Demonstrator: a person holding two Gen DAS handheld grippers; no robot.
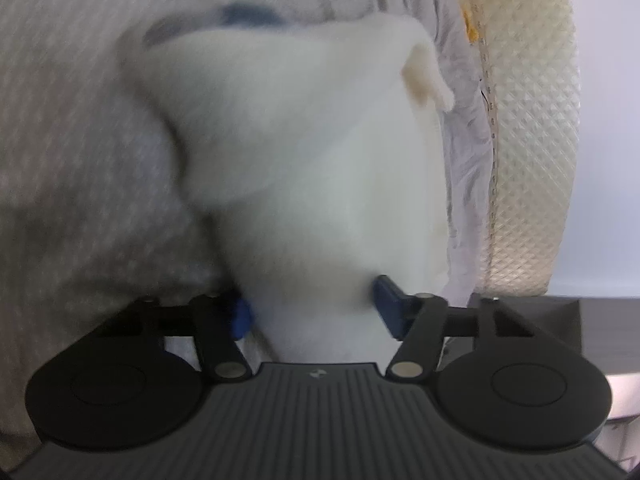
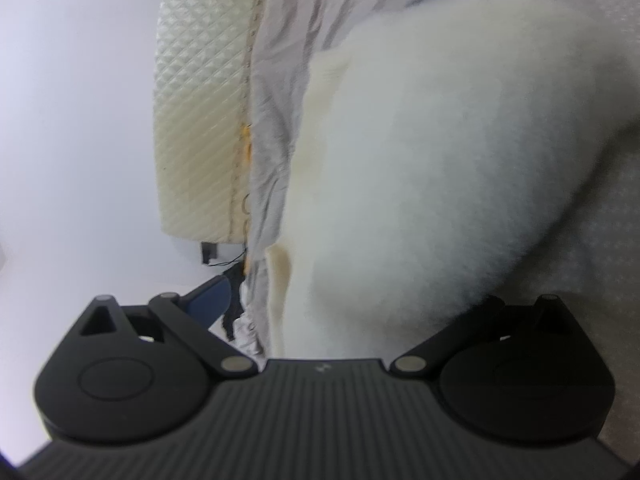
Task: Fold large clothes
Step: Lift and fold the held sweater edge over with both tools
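A large white fluffy garment (image 1: 320, 160) lies bunched on the bed and runs down between the blue fingers (image 1: 390, 308) of my left gripper (image 1: 314, 310). Its jaws press the cloth from both sides, and the cloth narrows where they meet it. In the right wrist view the same garment (image 2: 420, 160) fills the middle and right. My right gripper (image 2: 348, 300) stands wide. Its left blue finger (image 2: 212, 296) is clear of the cloth's edge, while the garment hides its right finger. A cream cuff or hem (image 2: 280, 272) shows along the garment's left side.
The bed has a grey patterned sheet (image 1: 72, 120) and a cream quilted mattress edge (image 1: 528, 140), (image 2: 200, 120). Beyond the mattress is a pale wall (image 2: 72, 120). A dark ledge (image 1: 560, 312) sits by the mattress. A blurred blue shape (image 1: 248, 14) shows beyond the garment.
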